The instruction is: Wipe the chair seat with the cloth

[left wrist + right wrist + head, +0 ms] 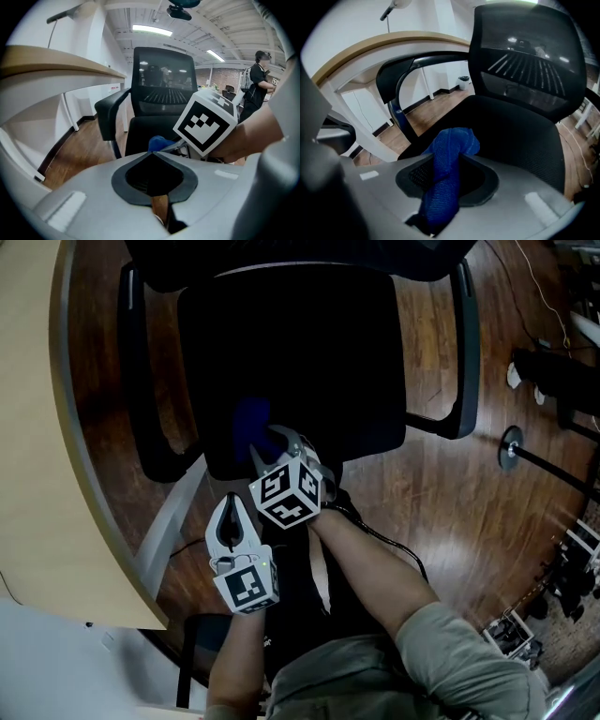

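Both forearms extended forward, grippers pitched downward. Left gripper point(231, 502) nearer body, short of seat's front edge; jaws pressed together, nothing between. Right gripper point(272, 442) ahead, at front edge of chair seat point(309, 352); jaws clenched on blue cloth point(452, 145). Cloth's long axis along jaws, bunched free end past tips, pointing toward backrest point(529, 61). Curved desk point(37, 427) at left.

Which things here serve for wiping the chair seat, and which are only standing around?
For the job: blue mesh cloth; black fabric chair seat; right gripper, shut on the cloth.

Standing around: curved light wooden desk; round metal stand base; left gripper, shut and empty.
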A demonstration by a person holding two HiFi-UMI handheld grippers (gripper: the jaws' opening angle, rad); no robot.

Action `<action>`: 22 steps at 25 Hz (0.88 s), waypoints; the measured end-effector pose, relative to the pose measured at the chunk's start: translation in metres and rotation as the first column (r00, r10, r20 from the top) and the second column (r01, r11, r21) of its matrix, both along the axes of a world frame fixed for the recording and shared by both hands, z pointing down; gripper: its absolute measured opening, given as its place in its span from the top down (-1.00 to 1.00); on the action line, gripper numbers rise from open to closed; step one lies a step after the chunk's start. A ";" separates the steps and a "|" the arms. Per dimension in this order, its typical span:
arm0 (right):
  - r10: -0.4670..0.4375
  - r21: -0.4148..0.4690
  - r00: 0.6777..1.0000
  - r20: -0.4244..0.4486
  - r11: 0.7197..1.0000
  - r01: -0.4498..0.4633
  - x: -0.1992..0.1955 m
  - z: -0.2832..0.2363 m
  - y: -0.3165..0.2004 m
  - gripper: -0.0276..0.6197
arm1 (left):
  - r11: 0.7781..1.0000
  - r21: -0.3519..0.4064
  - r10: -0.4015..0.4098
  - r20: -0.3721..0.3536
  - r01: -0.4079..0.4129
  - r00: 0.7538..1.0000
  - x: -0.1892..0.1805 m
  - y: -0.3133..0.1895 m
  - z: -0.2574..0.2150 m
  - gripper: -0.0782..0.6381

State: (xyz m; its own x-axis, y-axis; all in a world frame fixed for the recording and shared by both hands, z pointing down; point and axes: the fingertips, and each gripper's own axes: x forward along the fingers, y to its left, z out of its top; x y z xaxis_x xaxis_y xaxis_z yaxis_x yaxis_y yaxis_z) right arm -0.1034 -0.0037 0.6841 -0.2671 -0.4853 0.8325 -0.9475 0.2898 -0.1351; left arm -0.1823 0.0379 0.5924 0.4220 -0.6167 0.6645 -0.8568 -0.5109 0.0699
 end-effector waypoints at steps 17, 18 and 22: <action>0.494 -0.022 0.860 -0.128 0.866 -0.500 0.236 -0.012 0.095 0.55 | 0.940 0.000 0.339 -0.070 -0.340 0.938 0.178 0.037 -0.012 0.77; 0.517 -0.022 0.845 -0.137 0.851 -0.525 0.245 -0.010 0.100 0.55 | 0.938 0.004 0.346 -0.079 -0.346 0.935 0.185 0.037 -0.010 0.77; 0.590 -0.032 0.792 -0.159 0.798 -0.601 0.270 0.000 0.121 0.55 | 0.922 0.025 0.386 -0.080 -0.386 0.919 0.203 0.043 -0.001 0.77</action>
State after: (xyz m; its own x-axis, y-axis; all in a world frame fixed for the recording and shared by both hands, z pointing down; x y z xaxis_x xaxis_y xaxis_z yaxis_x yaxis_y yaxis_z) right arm 0.1668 0.1175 0.6839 0.1701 -0.4444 0.8795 -0.9390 -0.3439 0.0079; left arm 0.0206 0.0805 0.5917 0.6811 -0.4006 0.6128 -0.5845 -0.8016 0.1256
